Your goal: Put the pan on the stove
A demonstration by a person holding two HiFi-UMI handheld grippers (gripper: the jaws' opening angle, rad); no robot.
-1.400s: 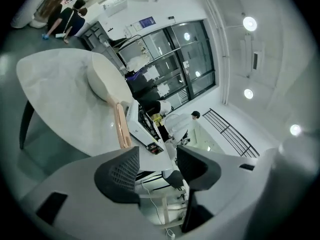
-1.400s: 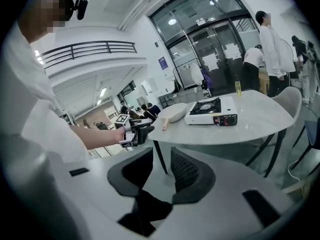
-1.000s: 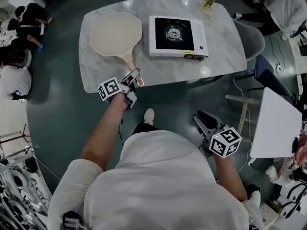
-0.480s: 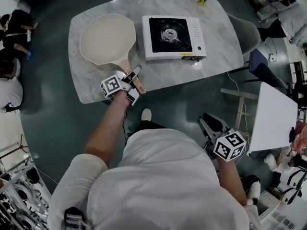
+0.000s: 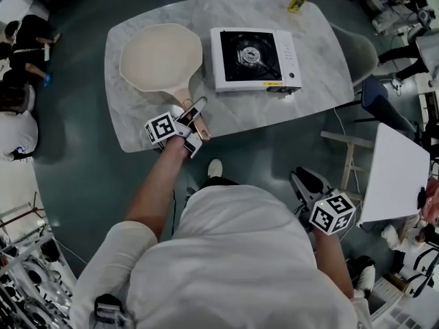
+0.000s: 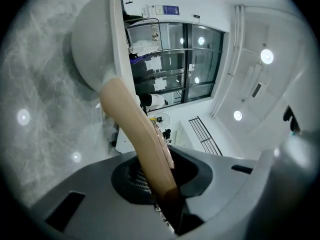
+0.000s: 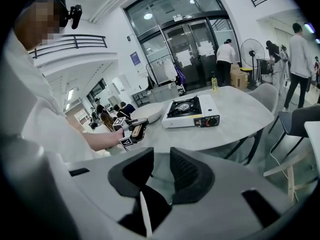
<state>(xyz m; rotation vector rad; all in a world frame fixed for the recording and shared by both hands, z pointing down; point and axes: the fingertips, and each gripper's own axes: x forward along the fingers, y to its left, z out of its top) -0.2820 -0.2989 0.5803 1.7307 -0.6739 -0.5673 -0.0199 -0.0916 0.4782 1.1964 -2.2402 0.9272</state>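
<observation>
A cream pan (image 5: 161,62) with a tan wooden handle (image 5: 194,110) lies on the marble table (image 5: 233,115), left of the white portable stove (image 5: 255,58). My left gripper (image 5: 197,115) is at the table's near edge, its pads on the handle's end and its jaws opening slightly. In the left gripper view the handle (image 6: 135,129) runs from between the jaws up to the pan (image 6: 92,54). My right gripper (image 5: 302,180) hangs low beside my body, away from the table. Its jaws are closing a little and nothing is between them. From the right gripper view the stove (image 7: 192,112) is far ahead.
A yellow bottle (image 5: 299,0) stands at the table's far edge behind the stove. A grey chair (image 5: 357,53) is at the table's right end. A white board (image 5: 391,177) stands on the floor to my right. People sit at the far left.
My left gripper's jaws stood wide around the handle's end and have since closed onto it. The right gripper has stayed low at my side.
</observation>
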